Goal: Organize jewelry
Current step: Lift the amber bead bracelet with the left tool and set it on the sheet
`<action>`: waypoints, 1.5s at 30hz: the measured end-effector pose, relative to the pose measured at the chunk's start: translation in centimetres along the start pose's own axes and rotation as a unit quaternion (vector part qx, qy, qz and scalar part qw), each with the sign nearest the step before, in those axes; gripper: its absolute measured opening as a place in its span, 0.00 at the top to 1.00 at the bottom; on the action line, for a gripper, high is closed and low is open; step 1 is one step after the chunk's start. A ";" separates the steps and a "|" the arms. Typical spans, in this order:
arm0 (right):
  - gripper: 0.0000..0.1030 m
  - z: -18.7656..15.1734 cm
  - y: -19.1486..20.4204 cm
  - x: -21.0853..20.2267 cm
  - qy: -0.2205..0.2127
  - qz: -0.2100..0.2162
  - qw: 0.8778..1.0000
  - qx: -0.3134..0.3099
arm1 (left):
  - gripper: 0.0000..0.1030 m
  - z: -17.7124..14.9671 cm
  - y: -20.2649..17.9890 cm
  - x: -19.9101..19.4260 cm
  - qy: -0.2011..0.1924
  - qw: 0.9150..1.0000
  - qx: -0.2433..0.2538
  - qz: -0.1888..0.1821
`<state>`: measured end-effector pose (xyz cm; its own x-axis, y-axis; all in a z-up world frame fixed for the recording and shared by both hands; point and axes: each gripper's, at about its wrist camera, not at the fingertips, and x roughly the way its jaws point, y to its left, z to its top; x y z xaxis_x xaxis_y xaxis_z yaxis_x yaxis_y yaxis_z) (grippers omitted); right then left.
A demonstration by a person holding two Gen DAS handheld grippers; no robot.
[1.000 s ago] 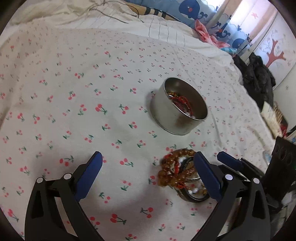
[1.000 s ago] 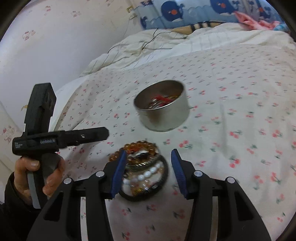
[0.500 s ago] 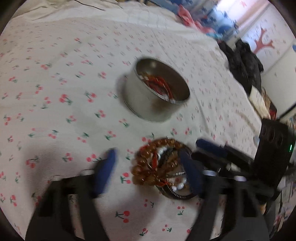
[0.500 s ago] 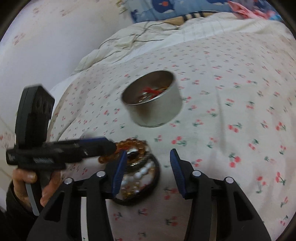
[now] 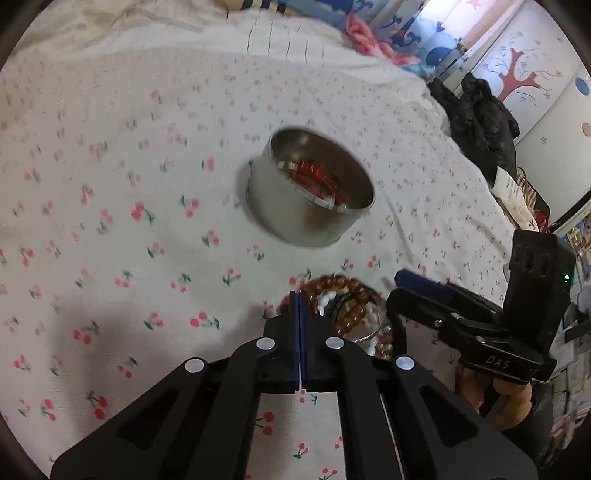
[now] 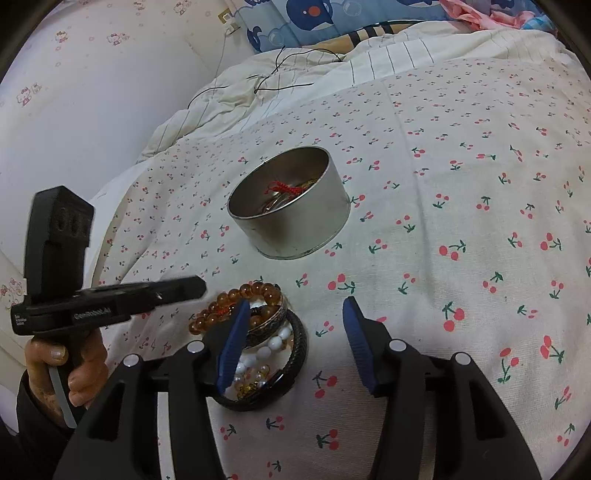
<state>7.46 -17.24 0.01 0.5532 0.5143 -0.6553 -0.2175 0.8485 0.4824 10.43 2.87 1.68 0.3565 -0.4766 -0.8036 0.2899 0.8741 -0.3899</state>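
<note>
A round metal tin [image 5: 310,195] [image 6: 290,206] stands on the cherry-print bedsheet with red cord and rings inside. A pile of bracelets [image 5: 347,310] [image 6: 258,339] lies in front of it: amber beads, white beads, a black braided band. My left gripper [image 5: 298,302] is shut, its tips at the pile's left edge by the amber beads; whether anything is pinched is hidden. It also shows in the right wrist view [image 6: 195,287]. My right gripper [image 6: 295,314] is open, its left finger over the pile; it shows in the left wrist view [image 5: 410,280].
The bedsheet [image 6: 461,177] covers the bed. A crumpled white quilt [image 6: 295,74] with a thin black cable lies behind. Whale-print pillows [image 6: 332,14] are at the back. Dark clothes [image 5: 480,122] hang past the bed's right side.
My left gripper has gone from wide open to shut and moved right to the bracelet pile. My right gripper stays open over the pile.
</note>
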 end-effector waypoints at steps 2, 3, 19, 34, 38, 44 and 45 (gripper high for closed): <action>0.50 0.0 0.0 0.0 0.001 0.000 1.000 -0.001 | 0.41 0.1 0.2 0.7 0.008 1.000 -0.016 -0.002; 0.50 0.0 0.0 0.1 0.001 0.000 1.000 -0.001 | 0.32 0.0 0.4 0.7 0.000 1.000 -0.027 -0.001; 0.49 -0.2 0.4 -0.4 -0.010 -0.002 1.000 -0.008 | 0.91 0.3 0.8 -0.5 -0.019 0.997 -0.035 -0.073; 0.49 -3.0 9.4 1.5 0.016 -0.017 0.973 -0.231 | 0.91 1.1 3.3 -4.7 -0.092 0.991 -0.075 -0.062; 0.49 -2.8 9.4 1.4 0.010 -0.006 0.974 -0.224 | 0.90 0.9 4.8 -5.3 -0.109 0.989 -0.103 -0.006; 0.49 -2.4 11.3 2.5 0.024 0.009 0.964 -0.264 | 0.63 0.5 7.9 -3.0 -0.047 0.986 -0.162 0.022; 0.49 -2.3 11.8 3.1 0.035 0.013 0.961 -0.275 | 0.57 0.4 8.3 -2.5 -0.039 0.984 -0.172 0.020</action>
<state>4.77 -5.30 2.31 0.4907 0.5275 -0.6935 -0.6332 0.7626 0.1320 12.31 11.24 0.66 0.4319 -0.4347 -0.7902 -0.0389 0.8664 -0.4979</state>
